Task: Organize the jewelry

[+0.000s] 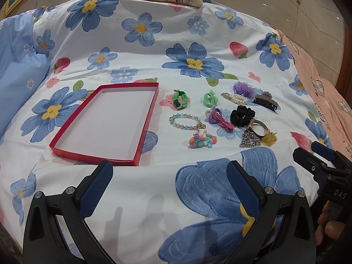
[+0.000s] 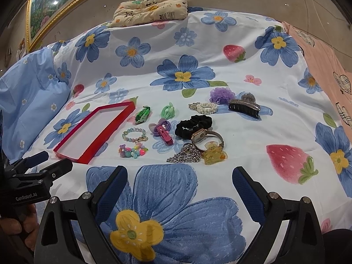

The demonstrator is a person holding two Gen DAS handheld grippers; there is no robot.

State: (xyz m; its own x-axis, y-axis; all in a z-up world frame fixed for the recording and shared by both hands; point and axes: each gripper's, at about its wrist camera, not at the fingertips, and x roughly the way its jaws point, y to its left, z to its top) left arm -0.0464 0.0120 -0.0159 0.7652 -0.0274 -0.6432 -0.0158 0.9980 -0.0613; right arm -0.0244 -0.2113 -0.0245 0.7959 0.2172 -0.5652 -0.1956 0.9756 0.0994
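**Nothing sorted yet: tray empty, all pieces on the bedspread**

We are judging the task as barely begun. We are seeing the red tray (image 1: 105,121) lying bare on the floral bedspread (image 1: 154,209). To its right we are counting the loose pieces: green braided bracelet (image 1: 180,100), pastel bead bracelet (image 1: 186,121), pearl clip (image 2: 203,107), black scrunchie (image 2: 193,125), watch (image 2: 202,137), silver chain (image 2: 184,155), yellow claw clip (image 2: 214,155). We are holding the left gripper (image 1: 169,176) and right gripper (image 2: 179,180) near the bed's front edge, both spread wide, gripping nothing. Every piece is waiting to go in.
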